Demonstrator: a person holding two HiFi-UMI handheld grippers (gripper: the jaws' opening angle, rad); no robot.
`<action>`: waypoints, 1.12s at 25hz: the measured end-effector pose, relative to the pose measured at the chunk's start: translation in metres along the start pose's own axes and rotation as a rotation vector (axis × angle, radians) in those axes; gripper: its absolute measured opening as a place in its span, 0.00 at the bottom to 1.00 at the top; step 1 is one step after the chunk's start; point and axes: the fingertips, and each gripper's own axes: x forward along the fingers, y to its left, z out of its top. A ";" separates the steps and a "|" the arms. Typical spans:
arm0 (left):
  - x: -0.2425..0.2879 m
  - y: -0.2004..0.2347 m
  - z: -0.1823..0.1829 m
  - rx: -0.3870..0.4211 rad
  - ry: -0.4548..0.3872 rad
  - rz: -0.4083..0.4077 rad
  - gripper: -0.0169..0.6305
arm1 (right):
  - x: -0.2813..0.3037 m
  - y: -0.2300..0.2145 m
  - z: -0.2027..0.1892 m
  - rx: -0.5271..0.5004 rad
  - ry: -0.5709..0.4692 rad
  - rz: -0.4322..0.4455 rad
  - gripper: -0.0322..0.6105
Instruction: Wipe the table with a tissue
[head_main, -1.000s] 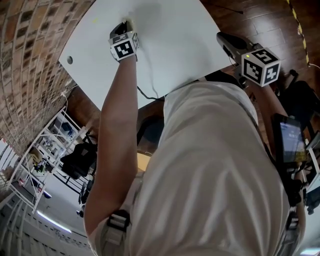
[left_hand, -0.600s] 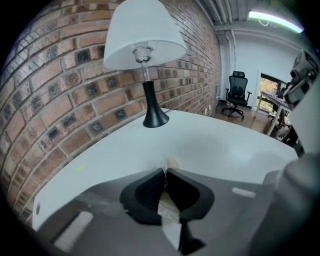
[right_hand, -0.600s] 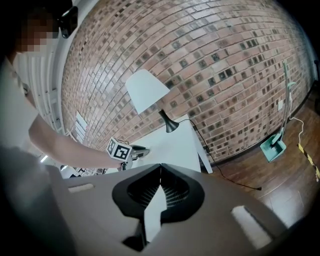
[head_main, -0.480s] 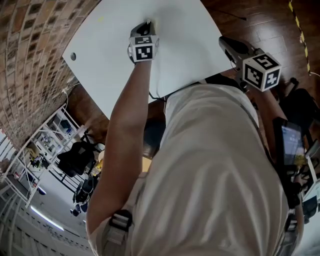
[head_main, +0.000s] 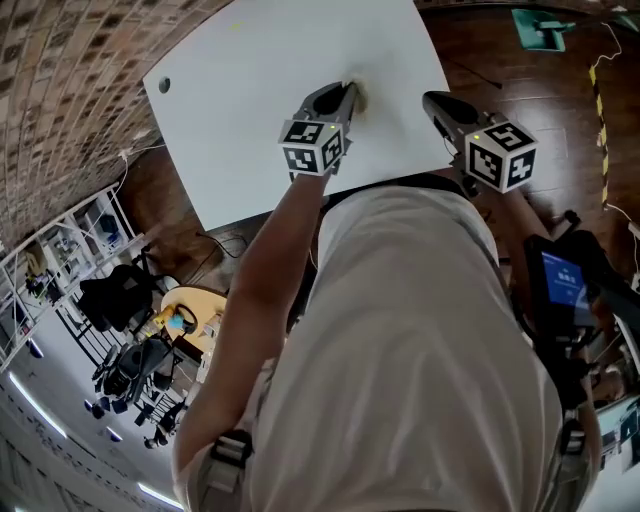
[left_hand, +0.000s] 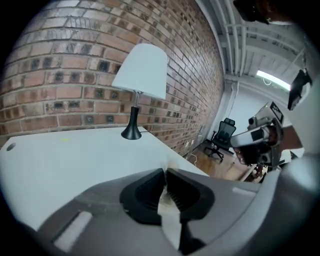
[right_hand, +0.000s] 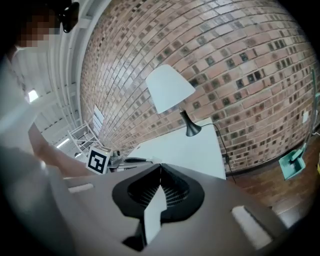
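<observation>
My left gripper (head_main: 350, 92) rests its tips on the white table (head_main: 260, 90), near the table's right front edge. It is shut on a small crumpled tissue (head_main: 359, 96). In the left gripper view the jaws (left_hand: 165, 172) stand closed, with a pale strip of tissue (left_hand: 168, 210) pinched between them. My right gripper (head_main: 431, 100) hovers at the table's right edge, a short way from the left one. Its jaws (right_hand: 160, 165) meet at the tips with nothing held. The right gripper view shows the left gripper's marker cube (right_hand: 98, 160) to its left.
A lamp with a white shade (left_hand: 142, 72) and a black base (left_hand: 131, 132) stands at the far end of the table by the brick wall (left_hand: 60, 65). A cable hole (head_main: 164, 85) is near the table's left corner. An office chair (left_hand: 221, 136) and wooden floor (head_main: 520, 80) lie beyond the right edge.
My left gripper has slid with the tissue across the table to the right and nearer the front edge. The right gripper has shifted only slightly.
</observation>
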 end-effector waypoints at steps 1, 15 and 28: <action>-0.009 -0.003 0.001 -0.009 -0.023 0.011 0.07 | 0.005 0.004 0.001 -0.017 0.010 0.018 0.06; -0.195 0.021 -0.023 -0.097 -0.351 0.169 0.07 | 0.065 0.140 -0.011 -0.288 -0.012 0.272 0.06; -0.301 0.027 -0.073 -0.236 -0.457 0.247 0.07 | 0.062 0.251 -0.045 -0.384 0.024 0.320 0.06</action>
